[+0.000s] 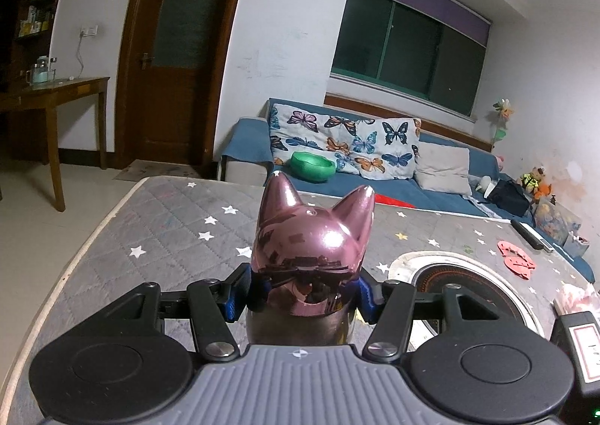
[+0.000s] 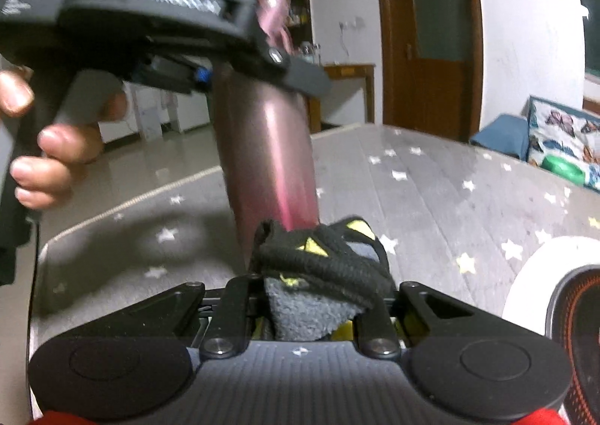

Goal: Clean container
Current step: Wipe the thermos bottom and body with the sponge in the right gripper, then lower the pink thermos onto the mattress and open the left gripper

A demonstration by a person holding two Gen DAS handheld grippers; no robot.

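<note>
The left hand-held gripper (image 1: 305, 297) is closed around the neck of a pink metal bottle (image 1: 313, 237); its blue-padded fingers (image 1: 234, 303) press either side just under the cat-ear lid, which rises glossy and mirror-like above the jaws. The right wrist view shows the same bottle (image 2: 268, 147) held tilted above the surface (image 2: 431, 181), its long body a smooth brushed pink cylinder, the left hand-held gripper (image 2: 240, 61) clamped high on it, with bare fingers around that tool's handle. Just right of the bottle's lower end, the right hand-held gripper (image 2: 318, 312) is closed on a bunched cloth (image 2: 322, 275), black knit with yellow marks and fuzzy grey beneath, which touches the bottle's base. The surface is covered in grey quilted fabric with white stars.
</note>
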